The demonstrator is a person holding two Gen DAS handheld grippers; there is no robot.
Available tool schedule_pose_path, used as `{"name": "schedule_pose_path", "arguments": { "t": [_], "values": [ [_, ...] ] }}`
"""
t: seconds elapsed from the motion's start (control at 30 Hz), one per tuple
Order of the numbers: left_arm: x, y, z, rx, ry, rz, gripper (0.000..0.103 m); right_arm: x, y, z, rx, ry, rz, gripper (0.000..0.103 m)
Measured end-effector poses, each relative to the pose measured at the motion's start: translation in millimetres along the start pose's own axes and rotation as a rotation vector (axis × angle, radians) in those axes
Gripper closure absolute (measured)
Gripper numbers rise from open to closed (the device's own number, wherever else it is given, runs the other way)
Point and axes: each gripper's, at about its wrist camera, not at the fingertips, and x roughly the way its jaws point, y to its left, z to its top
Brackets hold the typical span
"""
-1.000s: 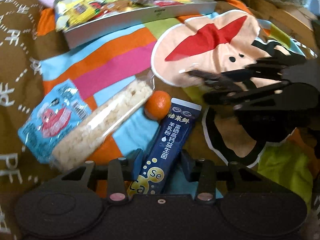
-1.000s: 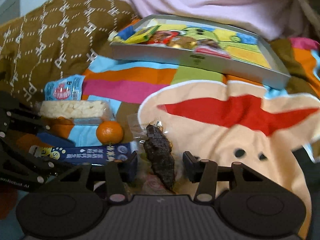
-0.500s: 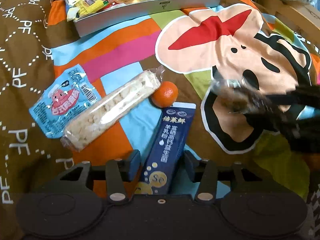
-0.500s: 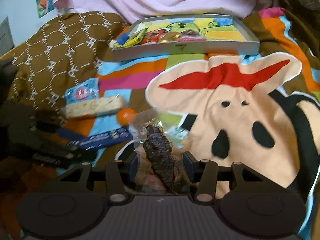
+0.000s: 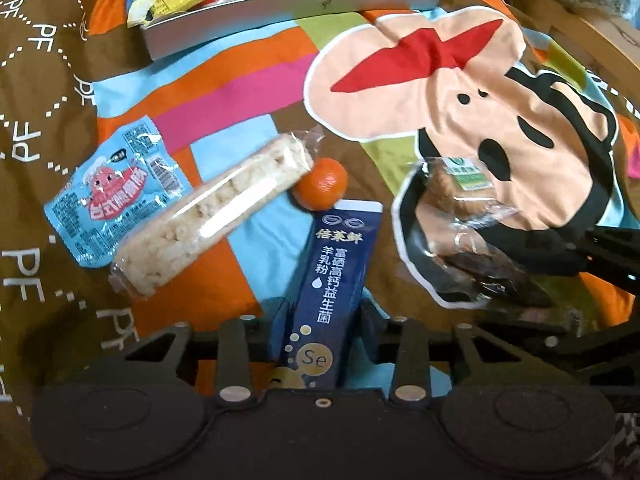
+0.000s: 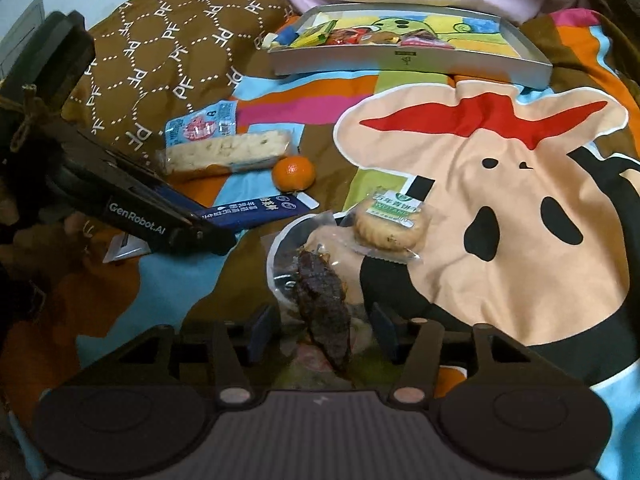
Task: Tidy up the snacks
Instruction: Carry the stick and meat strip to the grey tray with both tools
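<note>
Lying lengthwise between the left gripper [image 5: 320,316] jaws, which have just been closing onto it, the blue sachet [image 5: 334,280] points toward the tray [image 5: 288,10]; the right gripper [image 6: 320,328] jaws have just been opening and stand apart around the dark jerky packet [image 6: 320,292]. Left hand seems nearer readiness.

From my right wrist cam, everything's spread on the blanket [image 6: 500,216]. The tray [image 6: 408,62] sits at 12 o'clock, snacks piled in its left end. At 10 o'clock the puffed rice bar [image 6: 228,154] lies in front of the small pouch [image 6: 200,128]; the orange [image 6: 293,173] is touching the bar's right end. The powder sachet [image 6: 256,210] lies just in front of the orange. The cookie pack [image 6: 390,226] is dead centre, the dried-meat pack [image 6: 320,300] right in front at 6.
</note>
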Motion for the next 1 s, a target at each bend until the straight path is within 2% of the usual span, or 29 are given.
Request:
{"name": "schedule_pose_path", "arguments": {
  "t": [0.17, 0.33, 0.4, 0.5, 0.6, 0.8, 1.0],
  "values": [
    [2.4, 2.1, -0.1, -0.035, 0.006, -0.022, 0.061, 7.0, 3.9, -4.0, -0.027, 0.018, -0.007, 0.033],
    [8.5, 8.1, 2.9, -0.041, 0.009, -0.045, 0.056, 12.0, 8.5, -7.0, -0.039, 0.018, -0.030, 0.034],
    [7.9, 7.9, 3.4, -0.039, 0.010, -0.045, 0.059, 11.6, 10.4, -7.9, -0.046, 0.013, -0.044, 0.050],
    [4.5, 3.7, 1.1, -0.019, 0.003, -0.036, 0.070, 9.9, 10.0, -8.9, -0.035, 0.005, -0.048, 0.051],
    [-0.3, -1.3, -2.2, -0.034, 0.001, -0.028, 0.075, 7.1, 12.9, -10.2, -0.046, -0.007, -0.061, 0.052],
    [-13.6, -18.5, -12.2, -0.056, -0.005, -0.016, 0.080, -0.7, 26.1, -12.7, -0.162, -0.037, -0.140, 0.052],
    [-29.6, -26.8, -17.2, -0.105, -0.049, -0.057, 0.082, -12.0, 29.5, -11.0, -0.235, -0.103, -0.232, 0.052]
  ]
}}
